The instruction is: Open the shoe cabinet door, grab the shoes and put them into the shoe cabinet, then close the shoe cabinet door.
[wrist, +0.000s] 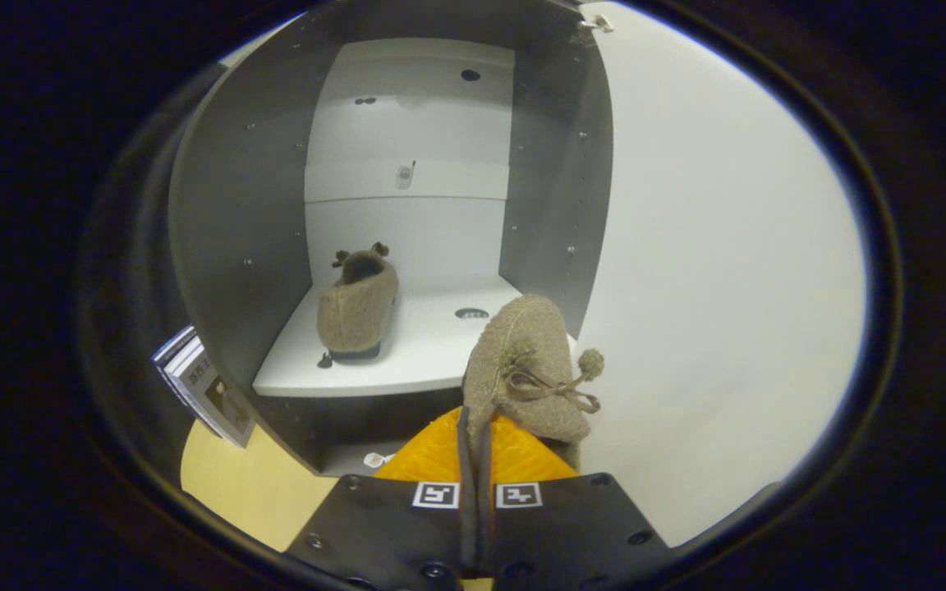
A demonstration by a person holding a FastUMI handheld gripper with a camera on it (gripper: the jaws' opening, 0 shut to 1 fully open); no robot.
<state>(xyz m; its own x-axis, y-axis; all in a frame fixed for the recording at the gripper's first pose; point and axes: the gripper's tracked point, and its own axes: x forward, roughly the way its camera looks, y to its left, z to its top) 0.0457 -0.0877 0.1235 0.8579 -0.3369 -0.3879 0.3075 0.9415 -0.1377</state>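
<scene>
You have one camera, and it rides on the gripper [475, 435] you hold. It looks forward along the two fingers, which sit low and close to the lens, pressed together on the edge of a fuzzy shoe [526, 369]. The camera faces straight into the open shoe cabinet [235, 246] and is very near its front edge. You look slightly down onto the white shelf [407, 353], all the way to the back wall, where another shoe [356, 305] stands near the shelf's left side. The open door [711, 287] stands close on the right. The lens bends straight edges into curves.
</scene>
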